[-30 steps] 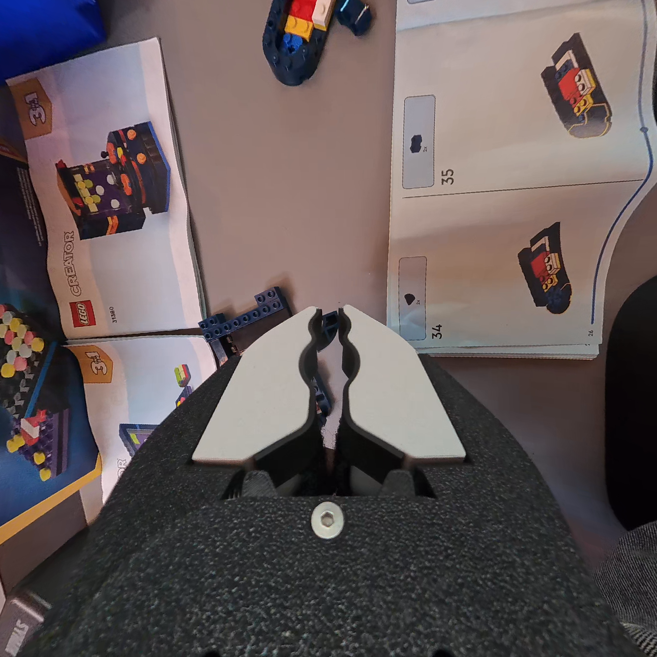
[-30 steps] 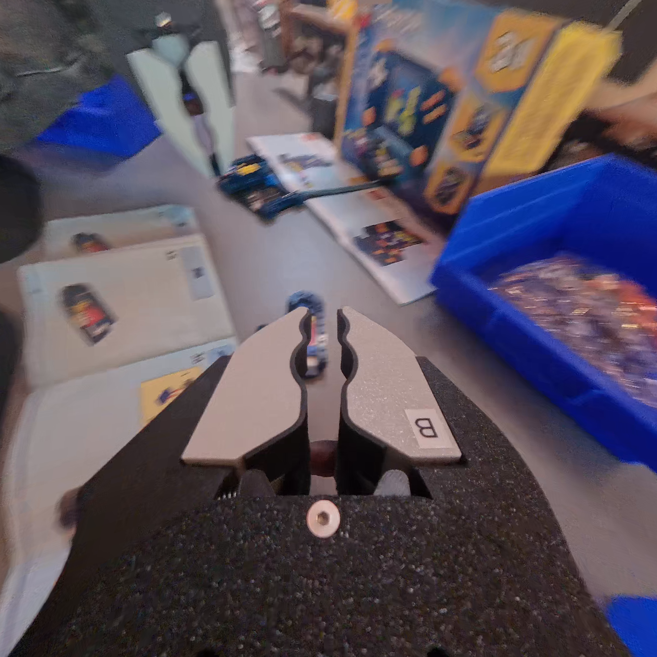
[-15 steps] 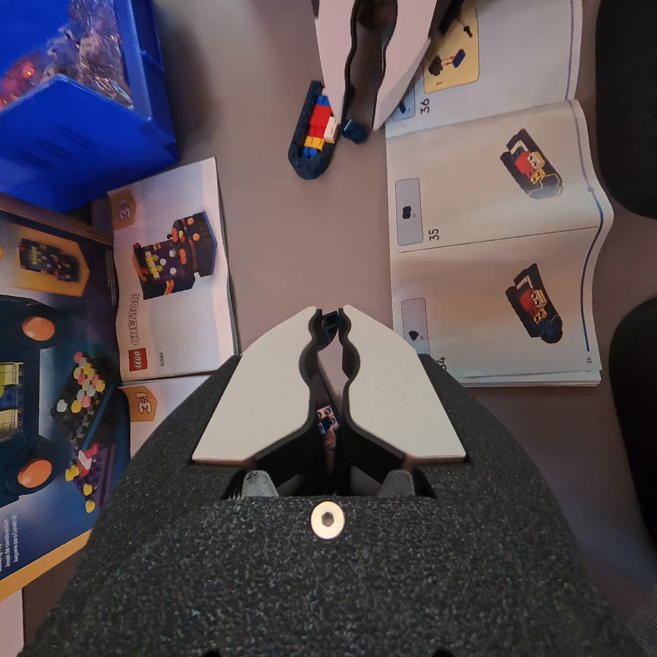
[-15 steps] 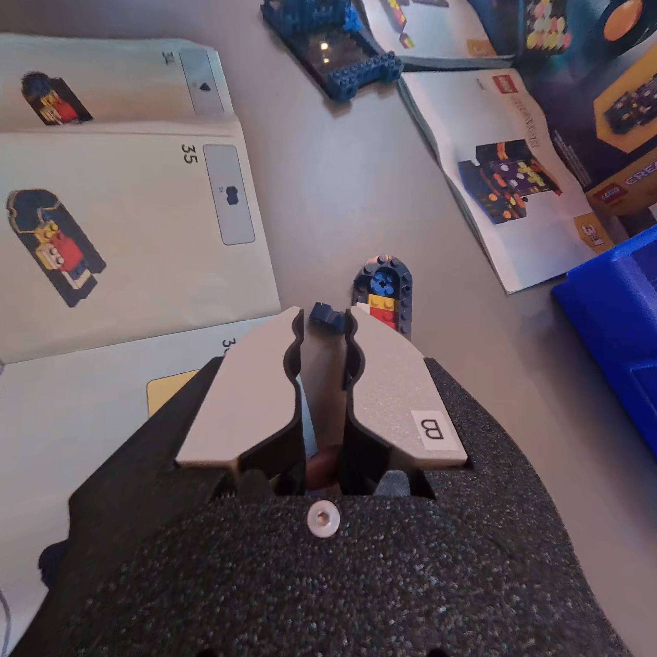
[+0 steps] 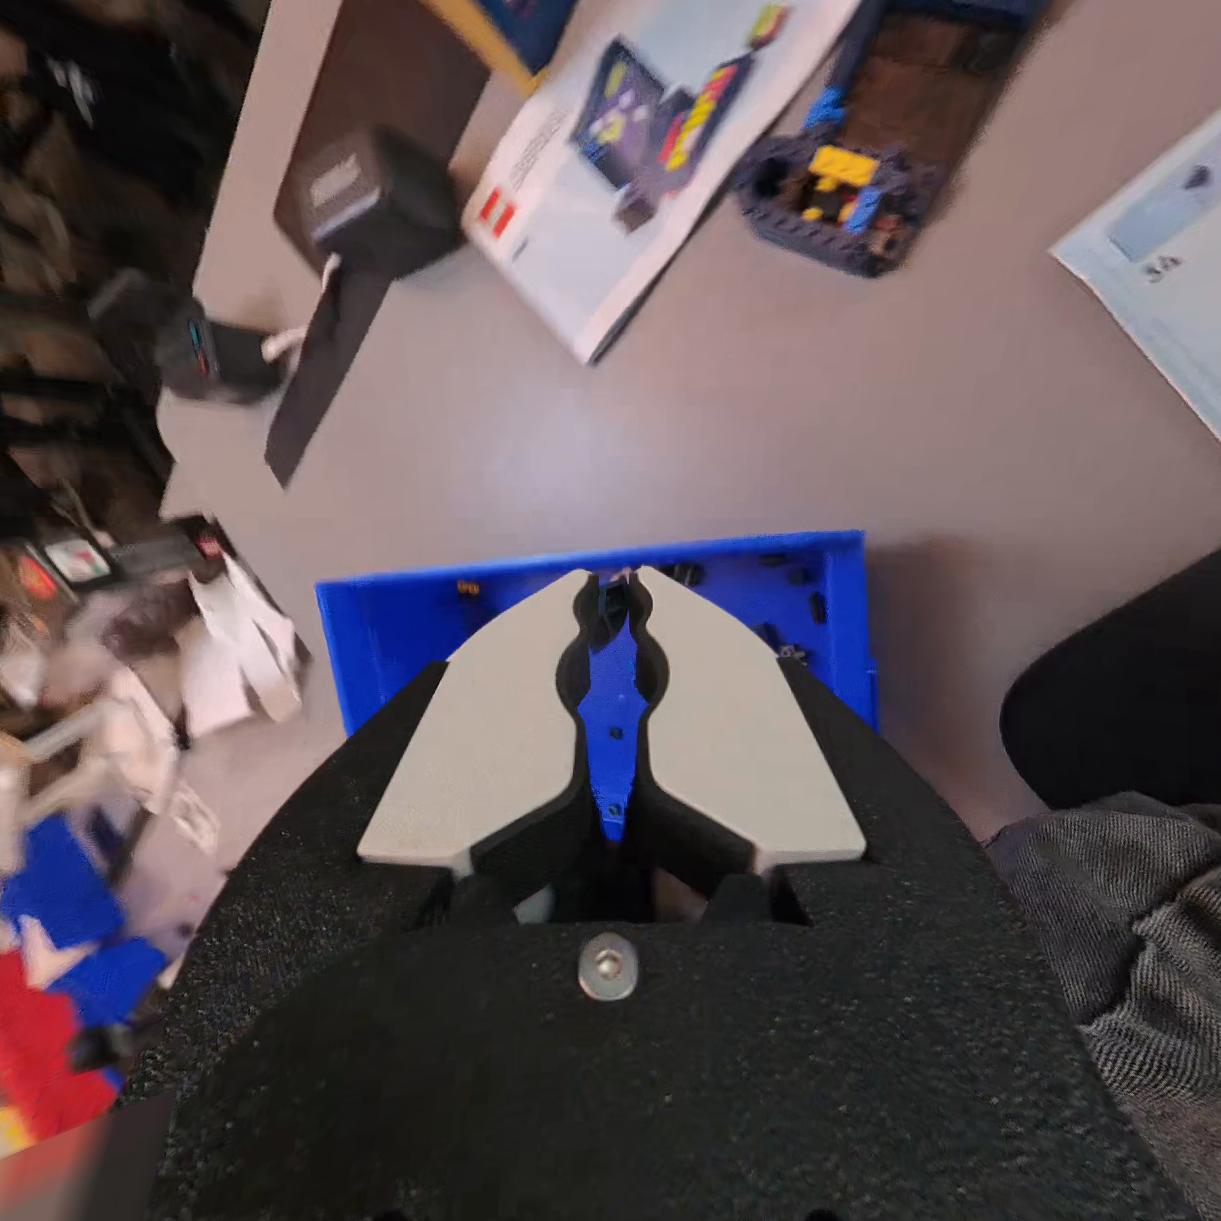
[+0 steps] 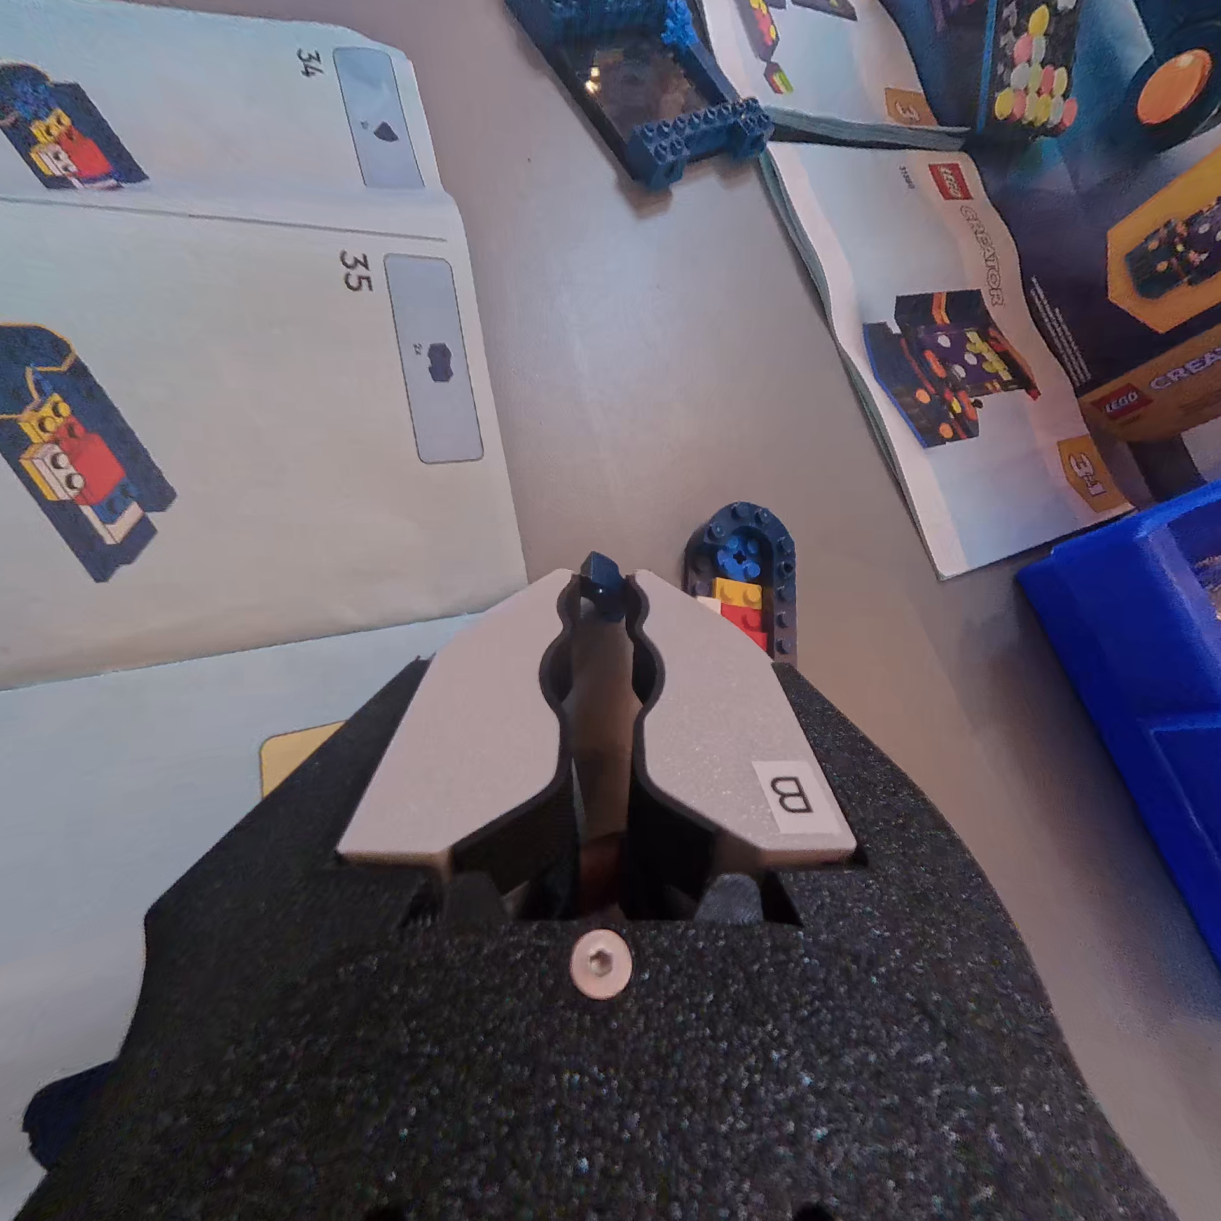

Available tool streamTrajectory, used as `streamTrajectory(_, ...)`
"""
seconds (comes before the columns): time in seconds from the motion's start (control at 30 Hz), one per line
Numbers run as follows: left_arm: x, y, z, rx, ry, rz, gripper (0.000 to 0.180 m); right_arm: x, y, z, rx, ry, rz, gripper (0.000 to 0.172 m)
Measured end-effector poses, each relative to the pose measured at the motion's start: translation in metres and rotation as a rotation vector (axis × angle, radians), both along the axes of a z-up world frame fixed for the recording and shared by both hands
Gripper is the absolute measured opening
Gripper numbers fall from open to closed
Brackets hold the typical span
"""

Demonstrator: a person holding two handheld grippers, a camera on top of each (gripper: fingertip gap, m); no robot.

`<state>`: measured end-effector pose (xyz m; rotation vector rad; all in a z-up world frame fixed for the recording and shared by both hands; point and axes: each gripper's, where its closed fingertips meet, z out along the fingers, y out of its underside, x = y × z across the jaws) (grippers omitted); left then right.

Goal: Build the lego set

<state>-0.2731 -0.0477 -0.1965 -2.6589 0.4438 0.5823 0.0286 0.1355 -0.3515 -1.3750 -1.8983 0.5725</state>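
In the left wrist view my left gripper (image 5: 613, 583) hangs over a small blue bin (image 5: 409, 618) and is shut on a small dark blue brick piece (image 5: 611, 598) at its fingertips. In the right wrist view my right gripper (image 6: 601, 585) is shut on a small dark blue sloped piece (image 6: 598, 581). It is just left of a small dark blue rounded plate model (image 6: 746, 588) with red, yellow and blue bricks, which lies on the grey table. An open instruction booklet (image 6: 231, 396) lies to its left.
A larger dark blue build (image 6: 661, 99) lies farther off; it also shows in the left wrist view (image 5: 839, 178). A closed booklet (image 6: 958, 343), a set box (image 6: 1156, 264) and a big blue bin (image 6: 1136, 661) are to the right. A black charger (image 5: 363, 191) lies at the table's edge. The grippers' ends are close to 40 cm from one another.
My right gripper's fingers stood apart around the loose dark blue piece on the table and have closed on it. My left gripper has swung away over the small blue bin, still holding its piece.
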Motion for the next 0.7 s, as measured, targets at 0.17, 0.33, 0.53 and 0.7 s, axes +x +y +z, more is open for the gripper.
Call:
streamTrajectory(0.17,-0.029,-0.02,-0.016,0.005,-0.139,0.146,0.043,-0.004,-0.005,0.012,-0.023,0.053,0.005,0.013)
streamTrajectory(0.33,-0.02,-0.003,-0.006,0.04,-0.029,-0.011,0.052,-0.01,-0.009,0.027,-0.116,0.14,-0.011,0.013)
streamTrajectory(0.53,0.155,0.102,0.024,0.393,0.191,-0.987,0.049,-0.03,-0.047,0.088,-0.754,0.468,0.06,0.013)
streamTrajectory(0.7,0.284,0.121,-0.024,0.432,-0.028,-1.413,0.043,-0.021,-0.06,0.115,-1.091,0.558,0.189,0.012)
